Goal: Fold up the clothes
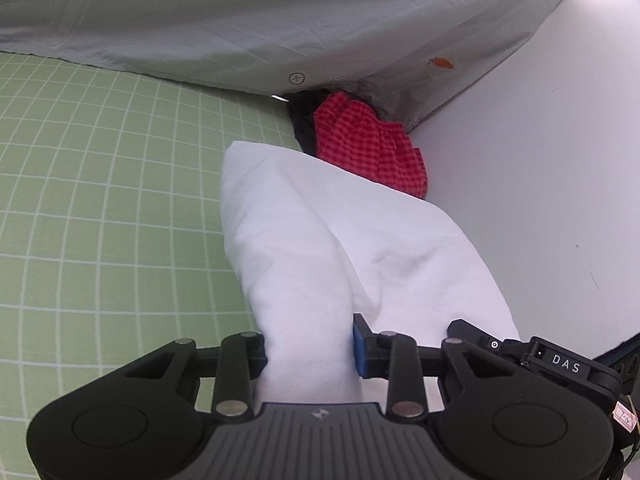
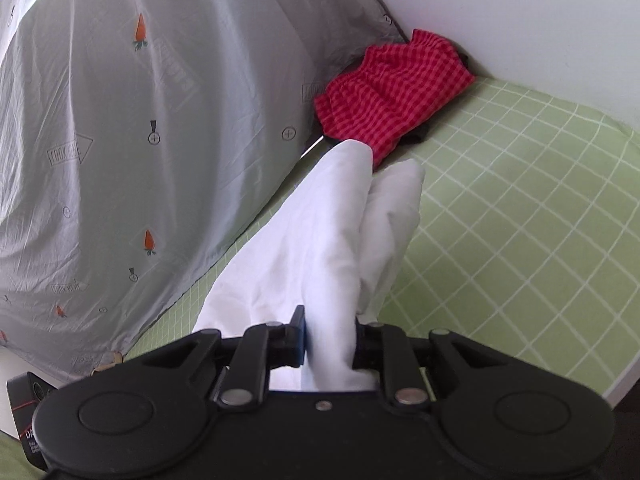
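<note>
— Fingers of left gripper: clamped on white garment, bunched thick between the pads. Same for right gripper, pinching another gathered part.

— Why two holds?

— Likely to keep both ends taut and lift clear of the green checked bed before laying flat.

— And the red checked cloth?

— Parked far, against the grey carrot-print quilt and the wall, out of the way.
</note>
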Available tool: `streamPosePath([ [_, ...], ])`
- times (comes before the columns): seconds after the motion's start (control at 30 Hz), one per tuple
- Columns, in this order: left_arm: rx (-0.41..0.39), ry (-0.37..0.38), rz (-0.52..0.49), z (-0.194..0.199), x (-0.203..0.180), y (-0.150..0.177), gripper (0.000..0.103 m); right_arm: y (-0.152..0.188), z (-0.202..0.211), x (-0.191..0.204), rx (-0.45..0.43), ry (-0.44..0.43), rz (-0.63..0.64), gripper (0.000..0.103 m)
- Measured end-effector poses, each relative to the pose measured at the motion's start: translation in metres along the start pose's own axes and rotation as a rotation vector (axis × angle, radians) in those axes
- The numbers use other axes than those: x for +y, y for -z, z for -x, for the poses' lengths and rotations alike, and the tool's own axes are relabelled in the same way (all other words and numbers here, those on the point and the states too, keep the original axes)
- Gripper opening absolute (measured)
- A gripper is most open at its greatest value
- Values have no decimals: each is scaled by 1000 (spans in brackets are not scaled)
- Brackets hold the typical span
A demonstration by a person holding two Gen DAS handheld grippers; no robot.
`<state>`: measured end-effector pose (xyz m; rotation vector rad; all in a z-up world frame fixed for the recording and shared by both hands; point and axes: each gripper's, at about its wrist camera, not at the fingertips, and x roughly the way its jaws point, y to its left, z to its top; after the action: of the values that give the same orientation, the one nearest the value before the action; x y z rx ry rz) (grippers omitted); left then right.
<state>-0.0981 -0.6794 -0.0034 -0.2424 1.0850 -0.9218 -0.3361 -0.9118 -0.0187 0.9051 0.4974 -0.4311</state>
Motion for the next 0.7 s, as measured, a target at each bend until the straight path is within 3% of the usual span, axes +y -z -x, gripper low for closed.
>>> streamPosePath([
  [0.27,-121,-4,0,-73,-87,-40,34,-129,-18,-40,-46,-84,141,18],
  [0.53,-216,-11,-63,-152,-151,-130,34,-258,-63,-28,-152,-70,298,18],
  [0.63,-241,-23,-80,-188,-158,-170,35,-297,-96,-18,-201,-43,376,18],
  [0.7,-240,-31,-84,-216,-156,-195,42,-322,-125,-17,-215,-26,372,19],
])
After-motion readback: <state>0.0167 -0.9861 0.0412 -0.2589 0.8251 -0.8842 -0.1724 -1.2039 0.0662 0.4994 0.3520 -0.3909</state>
